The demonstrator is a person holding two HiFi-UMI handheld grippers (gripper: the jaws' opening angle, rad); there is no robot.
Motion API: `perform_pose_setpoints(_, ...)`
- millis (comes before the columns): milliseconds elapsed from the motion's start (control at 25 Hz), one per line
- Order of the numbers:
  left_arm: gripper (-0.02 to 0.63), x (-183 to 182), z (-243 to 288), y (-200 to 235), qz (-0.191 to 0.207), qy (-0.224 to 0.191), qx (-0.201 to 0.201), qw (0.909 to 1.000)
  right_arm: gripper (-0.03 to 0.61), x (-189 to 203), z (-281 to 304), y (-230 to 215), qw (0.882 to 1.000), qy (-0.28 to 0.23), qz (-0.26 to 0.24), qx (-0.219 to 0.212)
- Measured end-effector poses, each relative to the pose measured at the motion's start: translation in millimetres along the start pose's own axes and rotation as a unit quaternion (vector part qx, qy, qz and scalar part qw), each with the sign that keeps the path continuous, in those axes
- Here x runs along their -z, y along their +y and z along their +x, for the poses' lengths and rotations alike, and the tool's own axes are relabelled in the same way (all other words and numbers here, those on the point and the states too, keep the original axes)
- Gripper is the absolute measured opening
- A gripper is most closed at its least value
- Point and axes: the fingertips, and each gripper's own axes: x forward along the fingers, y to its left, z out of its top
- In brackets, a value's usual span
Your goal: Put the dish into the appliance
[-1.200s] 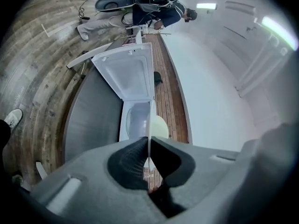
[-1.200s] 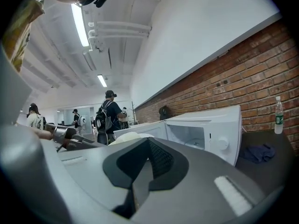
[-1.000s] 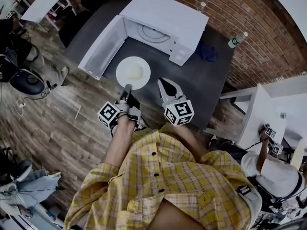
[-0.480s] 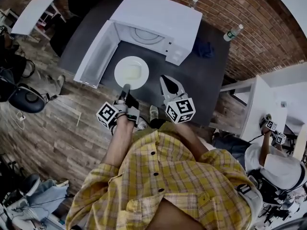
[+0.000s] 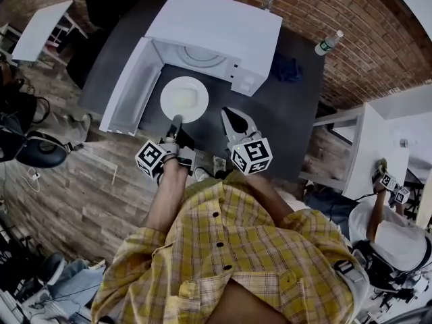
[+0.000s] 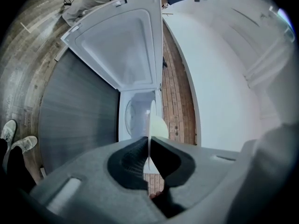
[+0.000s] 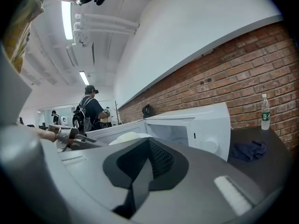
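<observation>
A white plate [image 5: 183,98] hangs over the dark table, just in front of the open white microwave [image 5: 216,25]. My left gripper [image 5: 175,121] is shut on the plate's near rim. In the left gripper view the plate [image 6: 156,125] shows edge-on between the pressed pads of the left gripper [image 6: 149,146], facing the microwave cavity [image 6: 135,115]. The microwave door [image 5: 128,86] is swung wide to the left. My right gripper [image 5: 233,119] hovers to the right of the plate, shut and holding nothing. In the right gripper view the right gripper [image 7: 142,171] faces the microwave [image 7: 205,125].
A blue cloth [image 5: 291,69] lies on the dark table [image 5: 283,113] right of the microwave. Two water bottles [image 5: 327,44] [image 5: 268,2] stand by the brick wall. A white table [image 5: 378,147] and a seated person are at the right; chairs are at the left.
Both grippers and the plate have moved closer to the microwave's opening. The left gripper still holds the plate and the door stays open.
</observation>
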Motion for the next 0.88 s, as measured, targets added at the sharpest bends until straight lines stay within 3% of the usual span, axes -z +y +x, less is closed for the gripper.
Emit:
perform_pose_setpoints(200,0.012,2.8,20.6,-2.6,-0.026,0.003,0.015,0.9995,0.002,3.1,5.0,-9.5,1.0,0.004,0.003,0.004)
perform_pose_setpoints(400,0.012,-0.8,36.6,14.8,-0.008,0.01,-0.012,0.9998,0.002,7.1,8.7,-15.8,1.0,0.009,0.003,0.002)
perform_pose_setpoints(880,0.012,-3.6,86.0,37.7,-0.002,0.026,-0.028,0.9993,0.002,15.0,5.5,-35.3,1.0,0.018,0.014,0.018)
